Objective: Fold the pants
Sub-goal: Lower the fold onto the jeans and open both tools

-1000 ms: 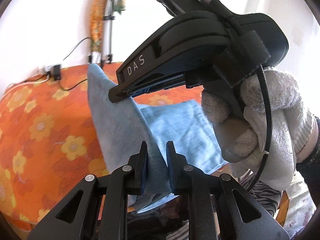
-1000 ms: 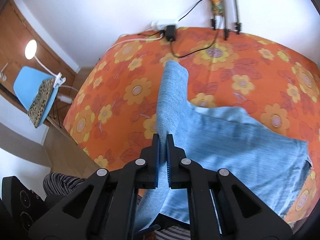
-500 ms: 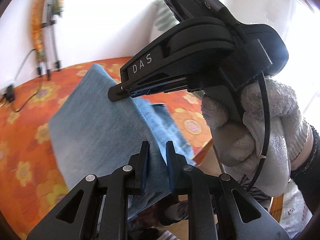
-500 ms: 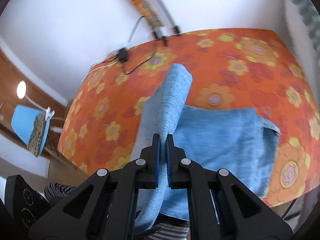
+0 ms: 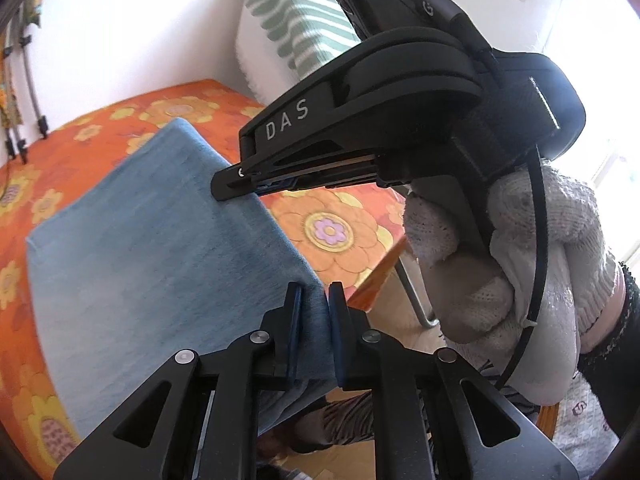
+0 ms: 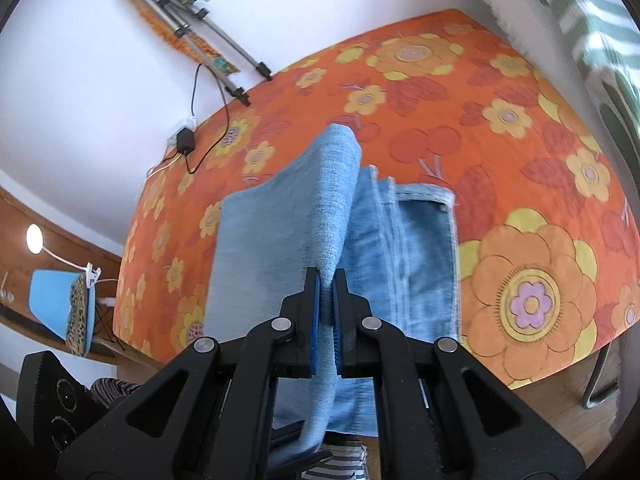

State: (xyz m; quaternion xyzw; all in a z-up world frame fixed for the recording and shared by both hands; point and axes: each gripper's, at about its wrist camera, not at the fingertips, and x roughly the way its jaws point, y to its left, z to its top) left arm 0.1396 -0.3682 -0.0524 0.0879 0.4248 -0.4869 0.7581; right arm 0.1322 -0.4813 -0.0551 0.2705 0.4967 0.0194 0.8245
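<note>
Light blue denim pants lie partly folded on the orange flowered table, with their near edge lifted. My left gripper is shut on that lifted edge. My right gripper is shut on the same edge further along; in the left wrist view its tip pinches the cloth above and beyond the left one. In the right wrist view the pants rise in a ridge from the jaws, with the folded lower layers and hem lying to the right.
A tripod leans on the white wall at the table's far edge, with a power adapter and cables beside it. A striped cushion stands at the right. A blue chair stands off to the left. The table's near right edge drops to a wooden floor.
Both grippers have swung the held pants edge toward the right end of the table; the view has turned from the tripod side to the cushion side. Both stay shut on the cloth.
</note>
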